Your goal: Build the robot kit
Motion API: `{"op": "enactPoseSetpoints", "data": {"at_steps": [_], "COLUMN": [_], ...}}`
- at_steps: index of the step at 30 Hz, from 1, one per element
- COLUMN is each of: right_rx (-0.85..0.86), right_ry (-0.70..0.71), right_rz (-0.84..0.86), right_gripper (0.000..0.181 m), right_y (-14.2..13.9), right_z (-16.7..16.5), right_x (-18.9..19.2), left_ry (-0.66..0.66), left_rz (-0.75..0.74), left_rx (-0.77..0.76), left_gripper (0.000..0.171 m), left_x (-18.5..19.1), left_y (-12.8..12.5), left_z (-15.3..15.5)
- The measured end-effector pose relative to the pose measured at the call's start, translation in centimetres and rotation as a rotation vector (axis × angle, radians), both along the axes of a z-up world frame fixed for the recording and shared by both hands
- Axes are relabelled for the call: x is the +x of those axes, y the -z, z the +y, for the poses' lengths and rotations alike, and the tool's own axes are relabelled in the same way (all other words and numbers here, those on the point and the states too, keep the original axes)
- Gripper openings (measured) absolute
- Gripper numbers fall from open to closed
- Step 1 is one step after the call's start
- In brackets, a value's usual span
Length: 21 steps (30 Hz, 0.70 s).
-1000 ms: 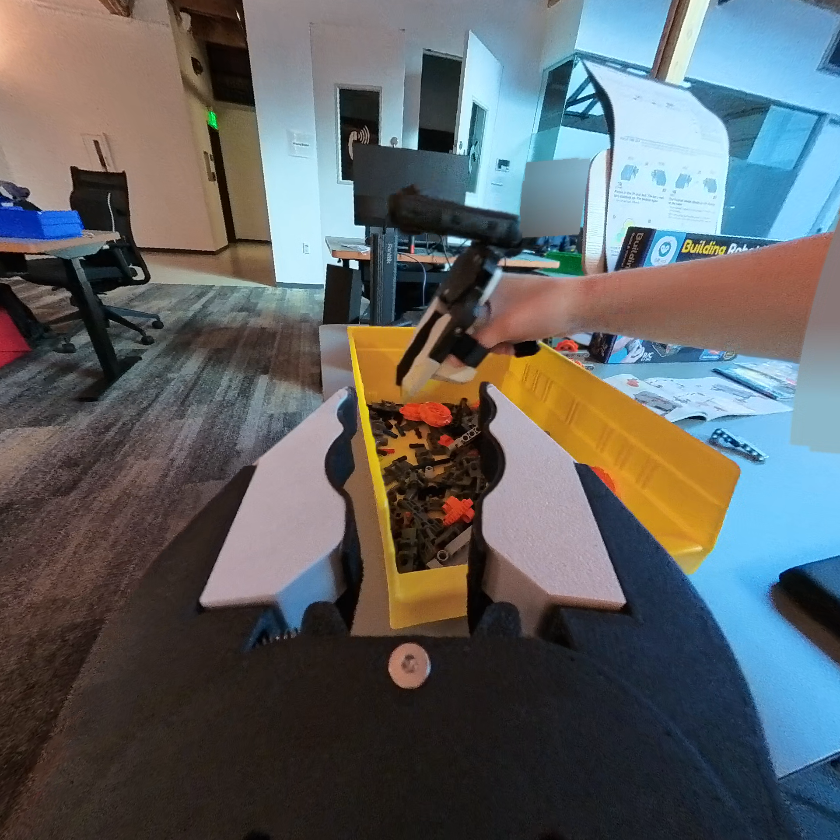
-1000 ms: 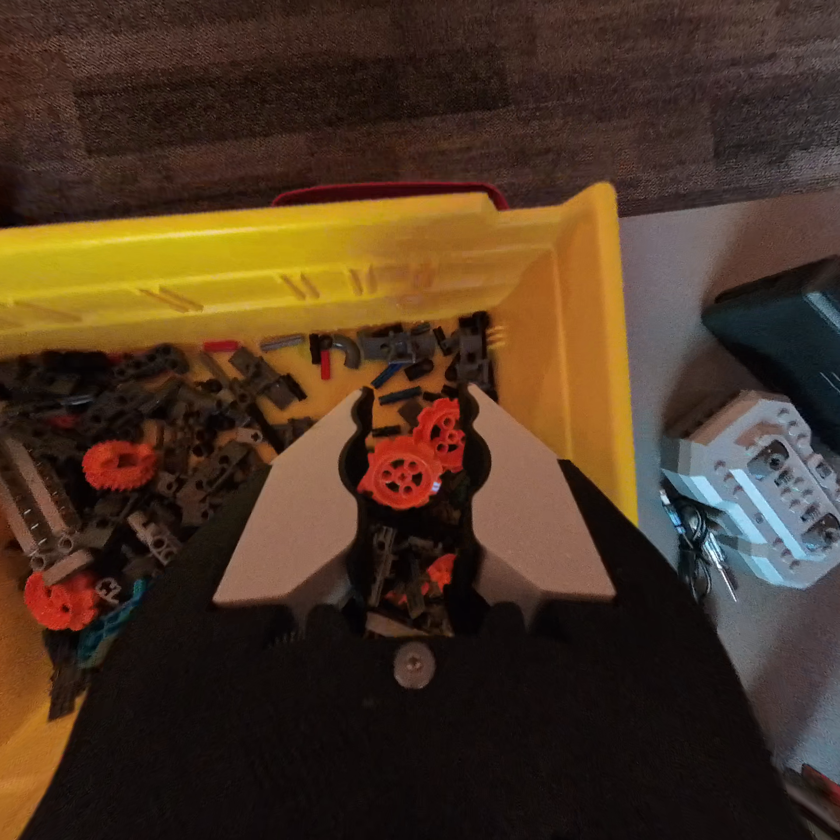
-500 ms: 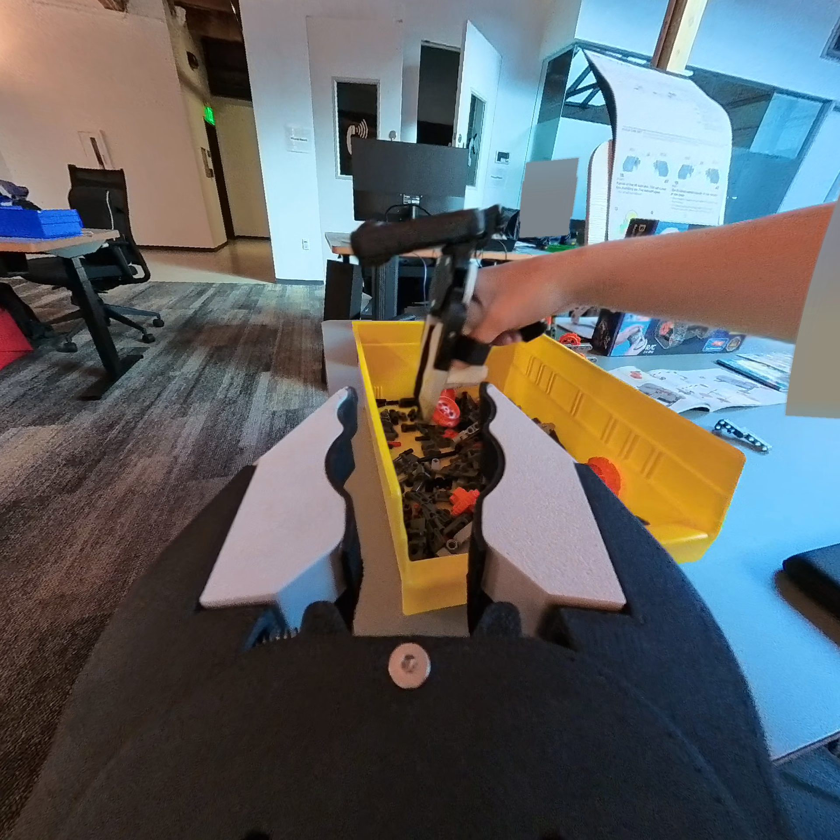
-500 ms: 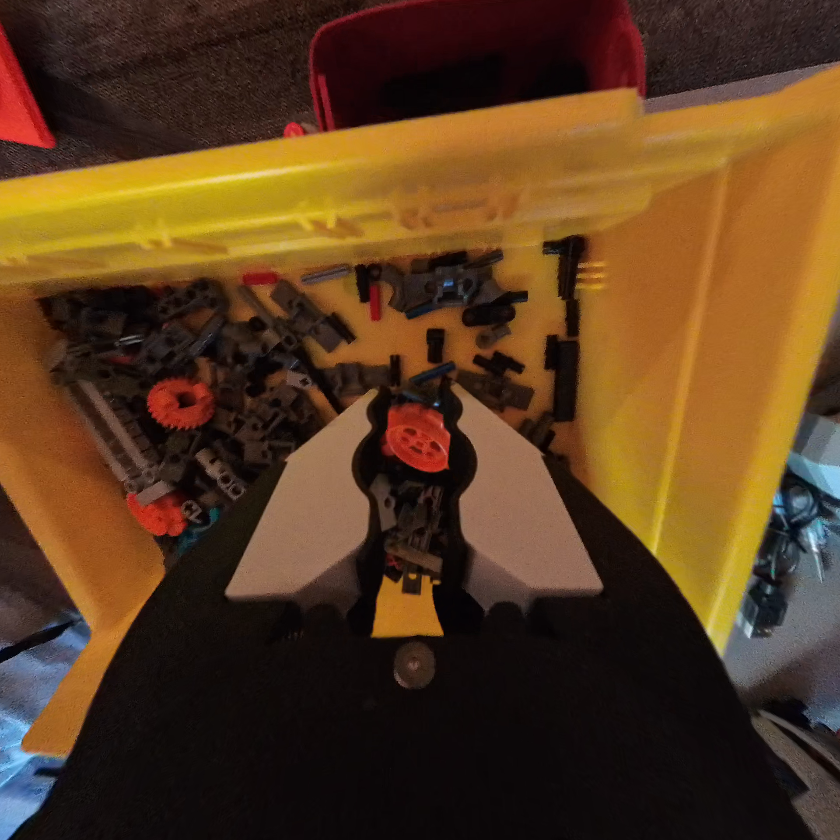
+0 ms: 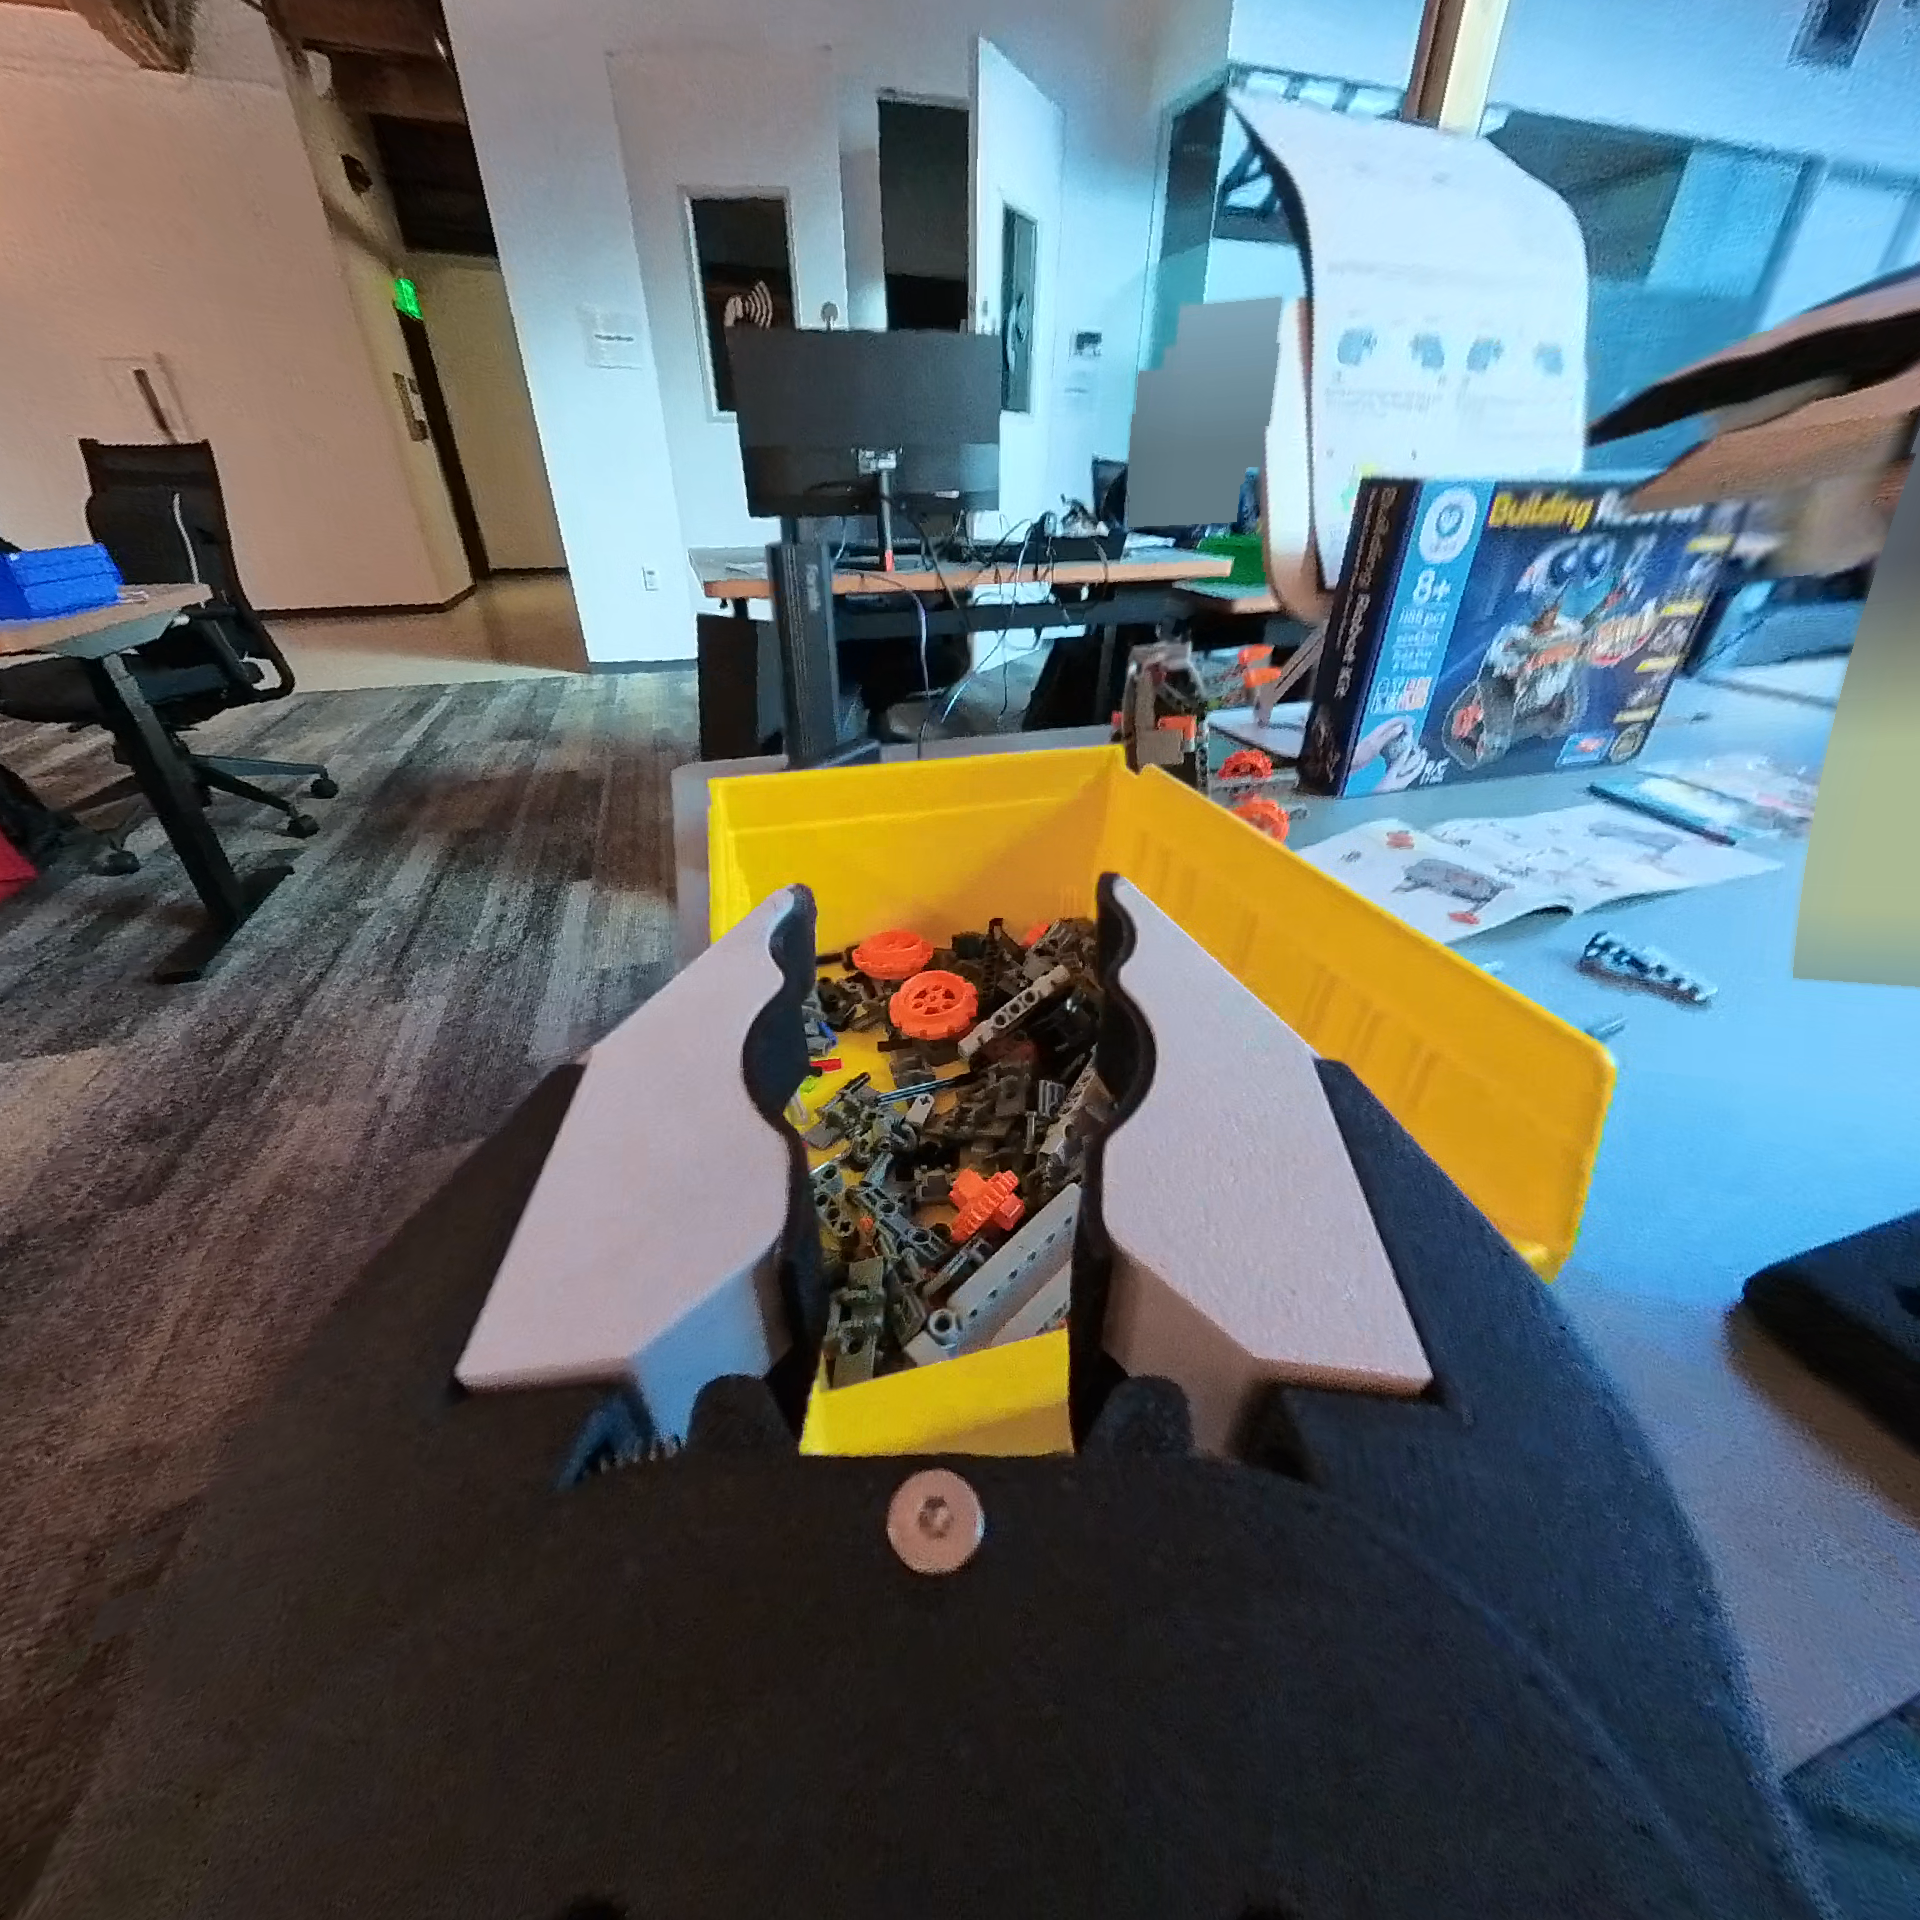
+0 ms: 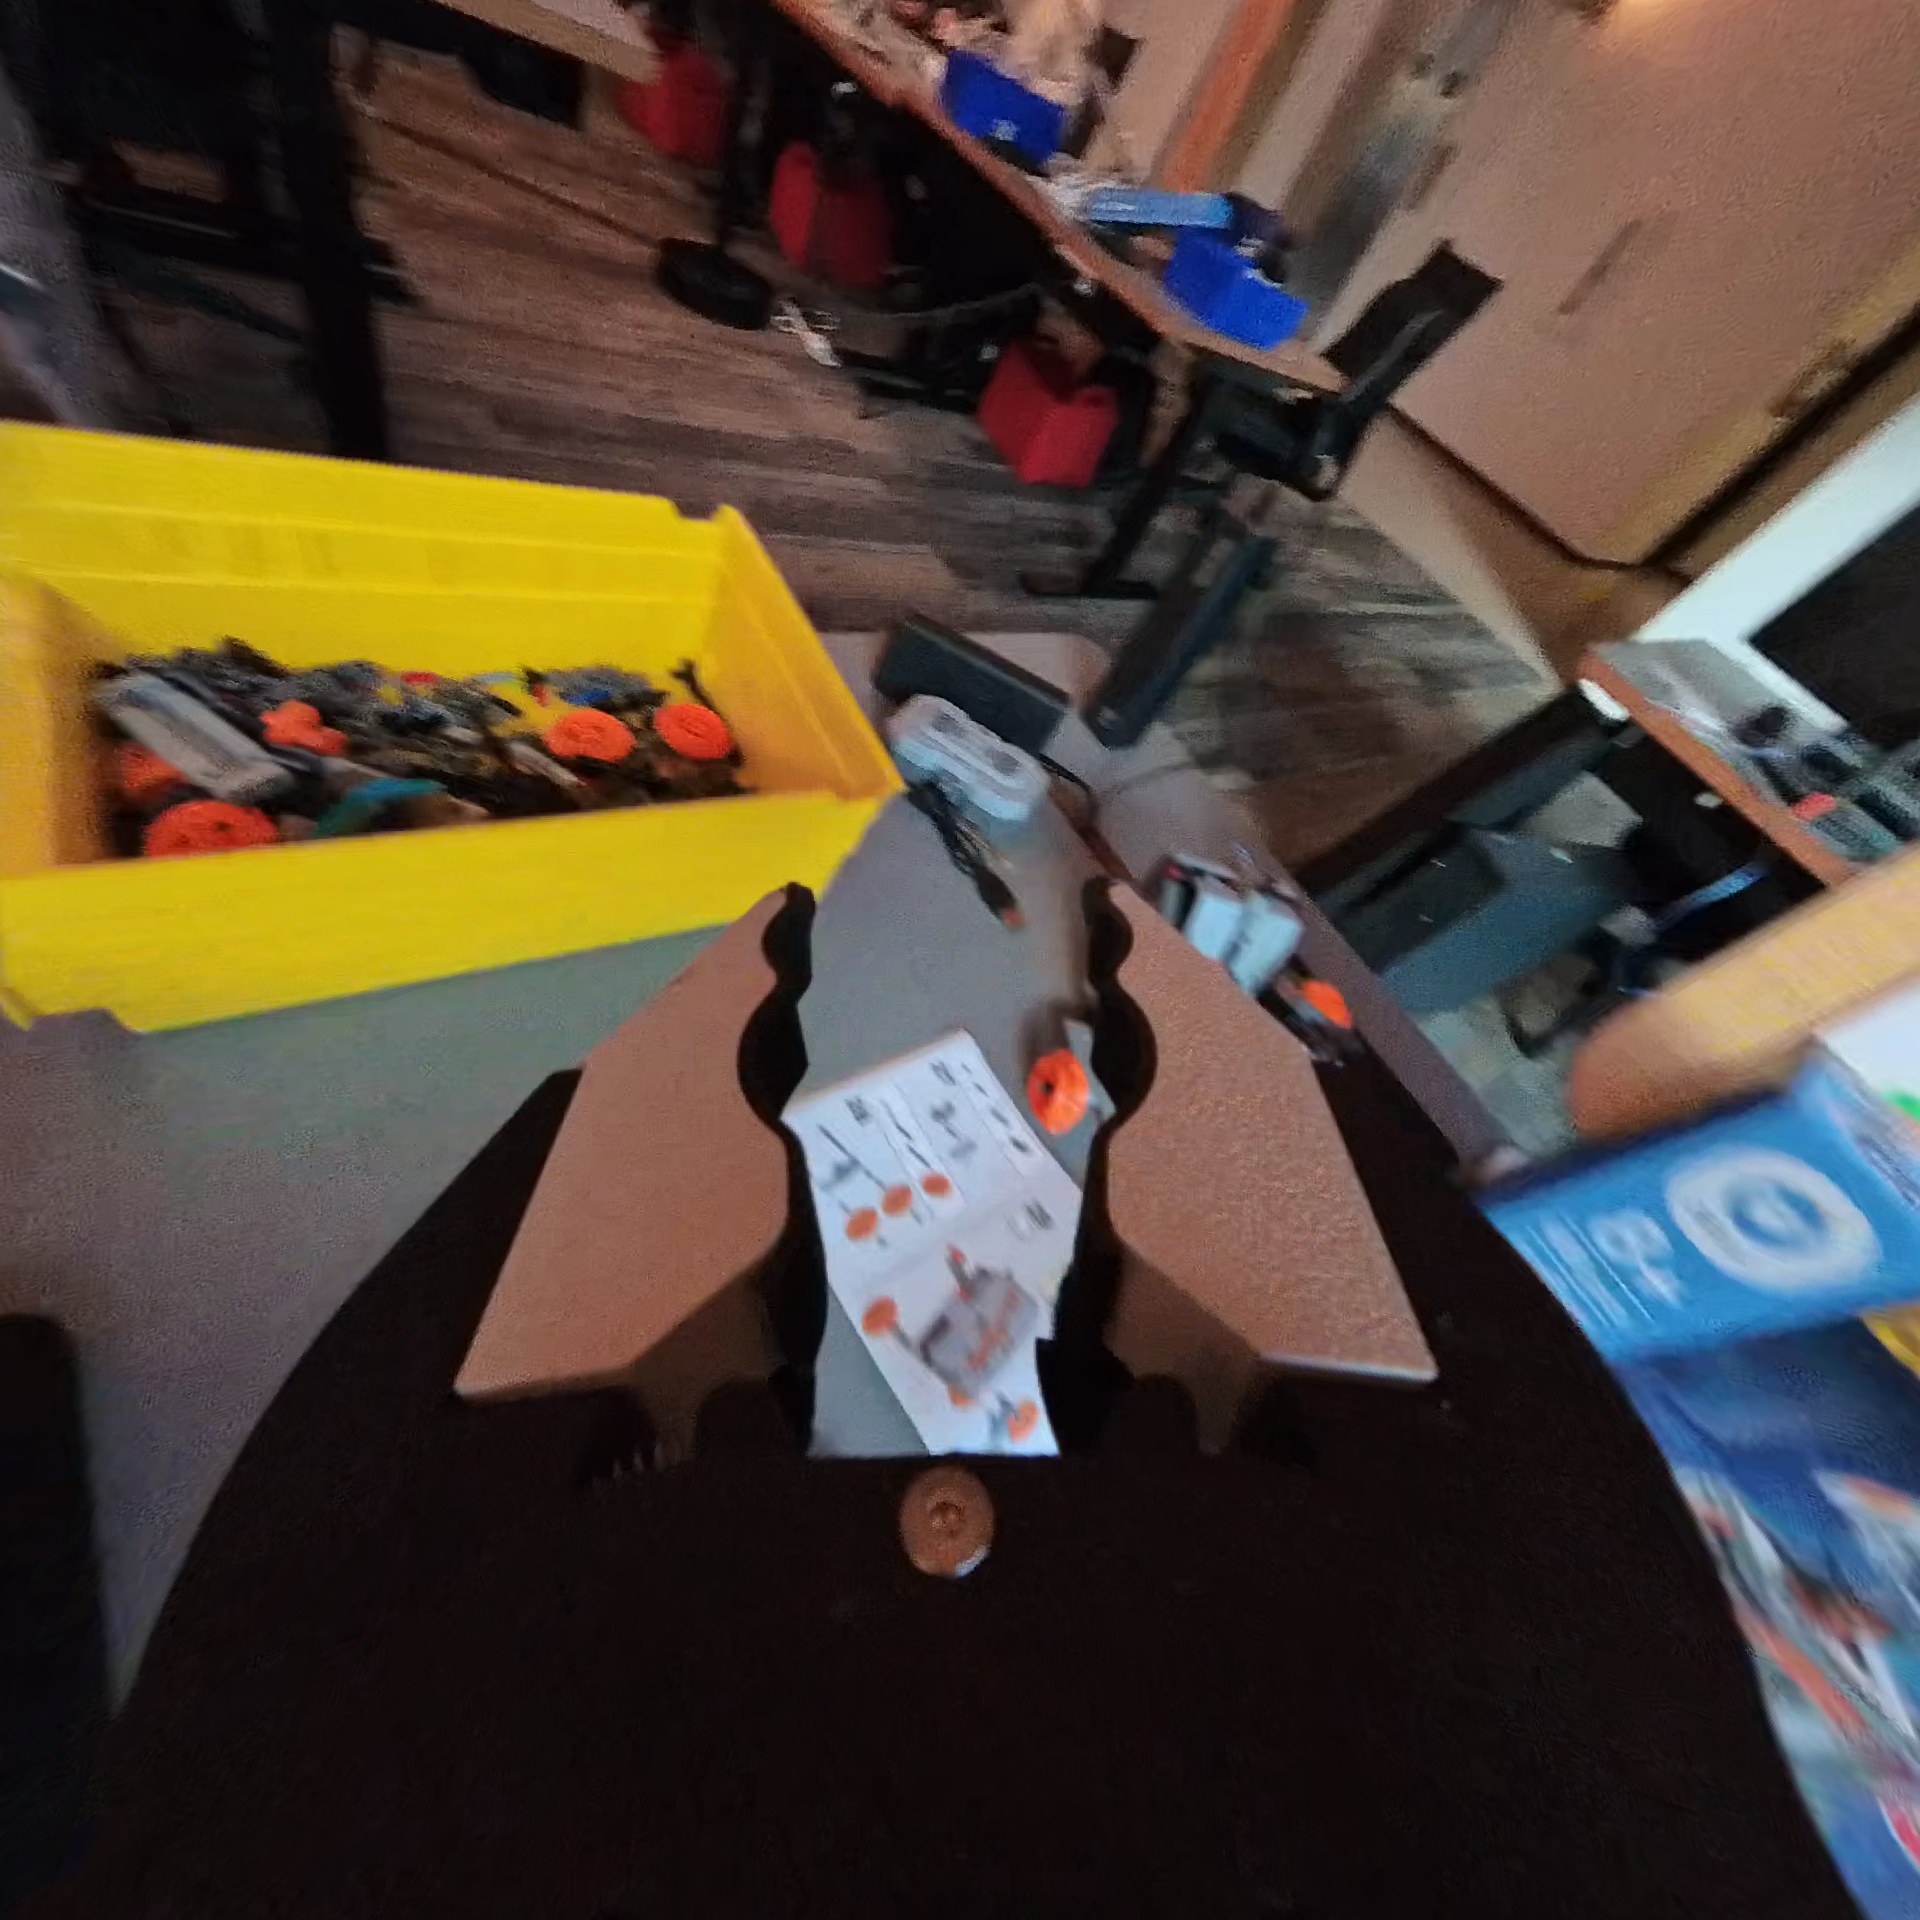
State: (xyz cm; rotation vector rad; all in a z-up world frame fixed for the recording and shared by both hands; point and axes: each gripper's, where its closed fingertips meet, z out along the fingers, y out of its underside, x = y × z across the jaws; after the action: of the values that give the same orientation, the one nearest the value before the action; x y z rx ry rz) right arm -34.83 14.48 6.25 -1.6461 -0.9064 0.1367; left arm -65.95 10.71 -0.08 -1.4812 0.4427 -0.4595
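Yellow plastic filled the middle of the left wrist view: a bin (image 5: 1351, 997) of small building parts (image 5: 956, 1132), framed by the left gripper (image 5: 951, 914), its fingers spread and empty. In the right wrist view, the right gripper (image 6: 948, 899) gaped, empty, over a leaflet (image 6: 935, 1236) on the table (image 6: 312, 1122), bin (image 6: 416, 914) at left.

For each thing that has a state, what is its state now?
yellow bin: upright, open top, partly filled with small building parts
left gripper: open, empty, above the bin
right gripper: open, empty, above the table
instruction booklet: lying open
kit box: standing upright
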Motion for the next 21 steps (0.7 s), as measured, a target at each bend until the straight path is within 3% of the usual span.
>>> {"op": "enactPoseSetpoints", "data": {"at_steps": [3, 5, 12, 14, 17, 21], "right_rx": [0.02, 0.031, 0.374, 0.323, 0.428, 0.343], "right_ry": [0.185, 0.246, 0.481, 0.522, 0.493, 0.47], "right_rz": [0.055, 0.095, 0.41, 0.487, 0.434, 0.466], "right_gripper": [0.075, 0.077, 0.04, 0.038, 0.037, 0.038], "right_y": [2.3, 4.3, 5.4, 5.3, 4.5, 5.7], "right_z": [-2.4, -3.6, -4.4, -4.7, -5.5, -4.6], "right_x": [8.9, 12.9, 22.5, 23.6, 23.2, 22.6], "left_ry": [-0.064, -0.081, 0.035, 0.066, 0.214, 0.293], "left_rz": [0.111, 0.194, 0.492, 0.483, 0.421, 0.422], "left_rx": [-0.016, -0.035, -0.264, -0.328, -0.464, -0.582], "left_gripper": [0.051, 0.051, 0.053, 0.049, 0.051, 0.046], "left_x": [1.0, 1.9, 5.4, 5.8, 7.7, 8.8], "left_y": [0.3, 0.7, 3.9, 4.3, 5.2, 5.7], "left_z": [0.4, 0.6, 3.2, 4.4, 4.5, 5.8]}}
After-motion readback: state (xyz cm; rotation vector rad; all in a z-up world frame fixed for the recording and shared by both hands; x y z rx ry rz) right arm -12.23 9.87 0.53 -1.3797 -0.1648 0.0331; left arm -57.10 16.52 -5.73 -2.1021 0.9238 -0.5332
